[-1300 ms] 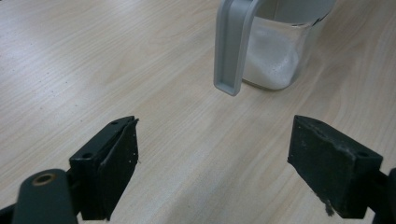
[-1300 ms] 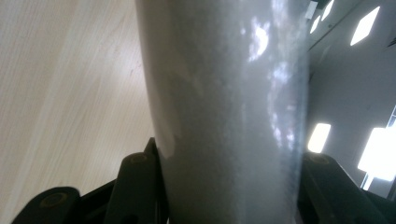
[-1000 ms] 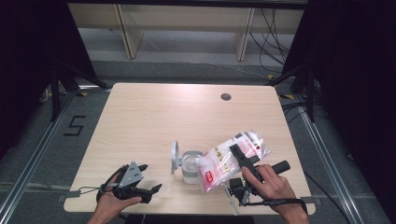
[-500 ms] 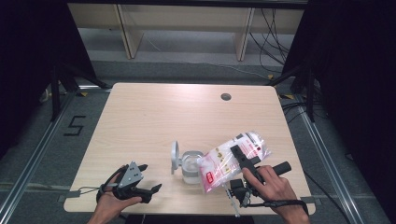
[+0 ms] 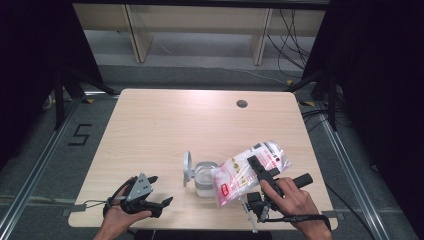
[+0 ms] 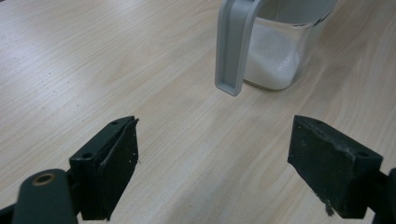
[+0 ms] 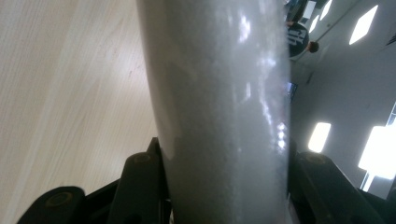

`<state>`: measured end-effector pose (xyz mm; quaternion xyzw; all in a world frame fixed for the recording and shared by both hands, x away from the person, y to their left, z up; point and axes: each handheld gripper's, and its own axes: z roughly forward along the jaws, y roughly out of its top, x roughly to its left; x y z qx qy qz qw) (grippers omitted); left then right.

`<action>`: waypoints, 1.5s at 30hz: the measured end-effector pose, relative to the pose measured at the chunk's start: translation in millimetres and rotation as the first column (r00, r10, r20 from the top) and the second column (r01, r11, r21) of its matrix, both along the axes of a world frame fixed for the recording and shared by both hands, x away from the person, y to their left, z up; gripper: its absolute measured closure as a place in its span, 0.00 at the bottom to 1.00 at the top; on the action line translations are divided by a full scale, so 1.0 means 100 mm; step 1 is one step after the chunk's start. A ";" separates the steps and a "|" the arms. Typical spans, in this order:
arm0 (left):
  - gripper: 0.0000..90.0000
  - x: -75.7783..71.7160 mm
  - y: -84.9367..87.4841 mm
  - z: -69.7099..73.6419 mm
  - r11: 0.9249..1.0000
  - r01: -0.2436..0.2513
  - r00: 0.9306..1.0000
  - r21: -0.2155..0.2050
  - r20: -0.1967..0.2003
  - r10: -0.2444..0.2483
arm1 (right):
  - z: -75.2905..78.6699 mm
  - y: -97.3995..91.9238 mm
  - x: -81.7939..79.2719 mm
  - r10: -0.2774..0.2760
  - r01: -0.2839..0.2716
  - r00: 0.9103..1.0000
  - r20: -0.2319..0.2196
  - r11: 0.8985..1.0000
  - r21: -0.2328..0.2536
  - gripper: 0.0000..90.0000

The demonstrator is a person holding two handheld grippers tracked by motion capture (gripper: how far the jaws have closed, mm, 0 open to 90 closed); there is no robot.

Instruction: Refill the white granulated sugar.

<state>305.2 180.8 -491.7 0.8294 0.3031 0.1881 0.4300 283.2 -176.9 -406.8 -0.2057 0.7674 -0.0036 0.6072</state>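
Bag (image 5: 250, 170) tilted over jar (image 5: 206, 177), clamped by right gripper (image 5: 260, 172), left gripper (image 5: 160, 192) spread, empty

- Wide open run across the far half of the counter (image 5: 165, 125), bare wood right out to the small dark hole (image 5: 242, 104) near the back edge.
- Near the front, the clear jar (image 5: 206, 177) with its grey lid (image 5: 187, 168) stands mid-counter.
- The tilted bag (image 5: 250, 170), pinched in the right claw (image 5: 257, 167), touches the jar's right side, blocking passage there.
- Left claw (image 6: 212, 163) gapes over bare wood; jar straight ahead.
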 end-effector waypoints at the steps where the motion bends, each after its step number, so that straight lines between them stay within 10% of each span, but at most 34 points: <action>1: 0.17 0.00 0.00 0.00 1.000 0.000 1.000 0.001 0.000 0.000 | -0.01 0.00 0.00 0.001 -0.001 1.000 0.004 1.000 0.016 0.66; 45: 0.17 -0.01 -0.01 0.00 1.000 -0.002 1.000 -0.028 -0.003 0.001 | 0.01 -0.02 -0.02 0.005 -0.005 1.000 0.001 1.000 0.007 0.68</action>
